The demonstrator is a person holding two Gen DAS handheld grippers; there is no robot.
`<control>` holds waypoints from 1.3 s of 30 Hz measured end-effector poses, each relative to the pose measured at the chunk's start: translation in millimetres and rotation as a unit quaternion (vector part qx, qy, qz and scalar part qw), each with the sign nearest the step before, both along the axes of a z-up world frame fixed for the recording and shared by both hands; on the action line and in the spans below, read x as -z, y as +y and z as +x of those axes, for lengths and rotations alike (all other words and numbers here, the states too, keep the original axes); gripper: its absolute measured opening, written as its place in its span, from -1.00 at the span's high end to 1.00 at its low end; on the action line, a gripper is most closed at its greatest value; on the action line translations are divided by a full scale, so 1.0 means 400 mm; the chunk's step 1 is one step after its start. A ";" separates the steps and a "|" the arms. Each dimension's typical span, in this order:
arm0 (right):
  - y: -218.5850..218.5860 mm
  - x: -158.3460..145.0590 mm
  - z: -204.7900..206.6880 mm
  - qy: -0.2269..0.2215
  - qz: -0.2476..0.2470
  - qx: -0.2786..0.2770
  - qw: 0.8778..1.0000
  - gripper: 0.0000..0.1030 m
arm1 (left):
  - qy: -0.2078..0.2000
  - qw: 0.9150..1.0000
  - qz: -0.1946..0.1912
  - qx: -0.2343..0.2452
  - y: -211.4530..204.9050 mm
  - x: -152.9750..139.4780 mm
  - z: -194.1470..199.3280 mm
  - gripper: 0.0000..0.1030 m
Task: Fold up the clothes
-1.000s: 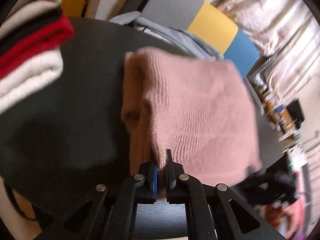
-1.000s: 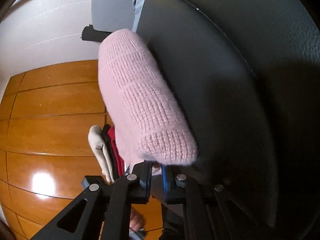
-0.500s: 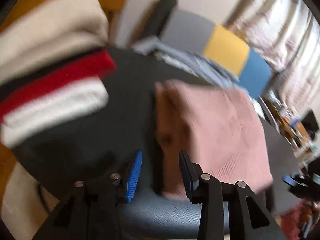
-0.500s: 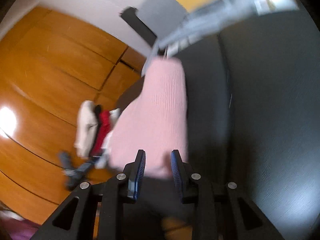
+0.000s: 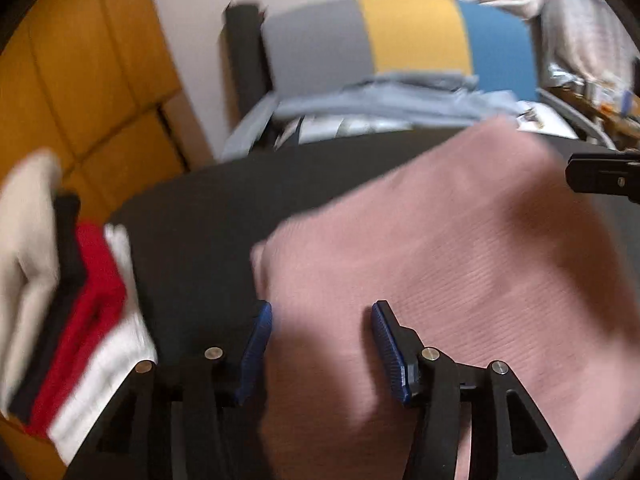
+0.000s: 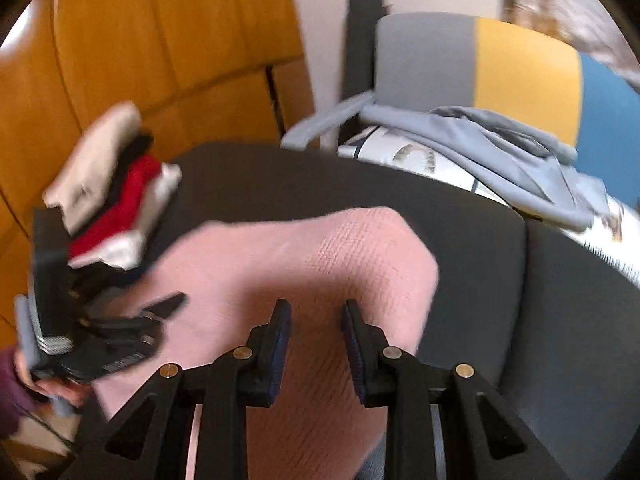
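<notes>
- Sweater (image 5: 460,248), pink ribbed knit, folded into a rough rectangle, flat on the black table (image 5: 208,232), filling the near right part of the left wrist view and the near centre of the right wrist view.
- Left gripper (image 5: 322,344) spread wide, blue-padded fingers (image 5: 256,344) apart, gripping nothing; left finger over bare table just beside the sweater's left edge, right finger over the knit.
- Right gripper (image 6: 314,344) parted by a narrower gap, fingers (image 6: 280,340) above the near part of the sweater, clamping nothing; contact with the knit not clear.
- Stack of folded clothes (image 6: 116,196) at the table's left edge: cream on top, then black, red and white layers; apart from the sweater.
- Light blue garment (image 6: 520,152) heaped loosely beyond the table's far edge, in front of a chair back (image 5: 400,36) with grey, yellow and blue panels.
- Orange wooden panels (image 6: 140,40) behind the stack.
- Blurred by motion in both views, especially at the stack and the sweater's edges.
- In the right wrist view, left gripper body at lower left, held by a hand (image 6: 60,392) beside a dark purple sleeve (image 6: 10,396).
</notes>
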State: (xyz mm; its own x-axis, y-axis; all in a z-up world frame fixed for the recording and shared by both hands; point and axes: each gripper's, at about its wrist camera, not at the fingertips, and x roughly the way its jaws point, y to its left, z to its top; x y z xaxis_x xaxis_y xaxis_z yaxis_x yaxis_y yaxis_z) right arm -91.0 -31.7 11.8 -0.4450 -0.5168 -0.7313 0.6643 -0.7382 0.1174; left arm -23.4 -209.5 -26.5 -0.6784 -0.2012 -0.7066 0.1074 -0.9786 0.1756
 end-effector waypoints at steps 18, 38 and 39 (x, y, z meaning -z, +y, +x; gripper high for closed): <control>0.089 -0.028 0.174 0.037 -0.062 -0.008 0.997 0.48 | 0.115 0.988 0.060 -0.079 -0.077 -0.076 0.144 -0.41; 0.327 0.100 0.386 -0.058 -0.069 0.083 0.992 0.46 | 0.098 0.994 0.009 -0.041 -0.033 0.009 0.252 -0.47; 0.327 0.106 0.393 -0.053 -0.057 0.079 0.994 0.46 | 0.110 0.993 0.015 -0.038 -0.031 0.001 0.264 -0.47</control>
State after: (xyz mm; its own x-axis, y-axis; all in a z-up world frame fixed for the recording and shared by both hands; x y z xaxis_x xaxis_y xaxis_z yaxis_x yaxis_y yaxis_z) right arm 66.3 99.2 -30.7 -0.4505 -0.5288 -0.7193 0.5197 -0.8105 0.2703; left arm 82.3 -222.1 -26.8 -0.7999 -0.2401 -0.5500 0.2145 -0.9703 0.1117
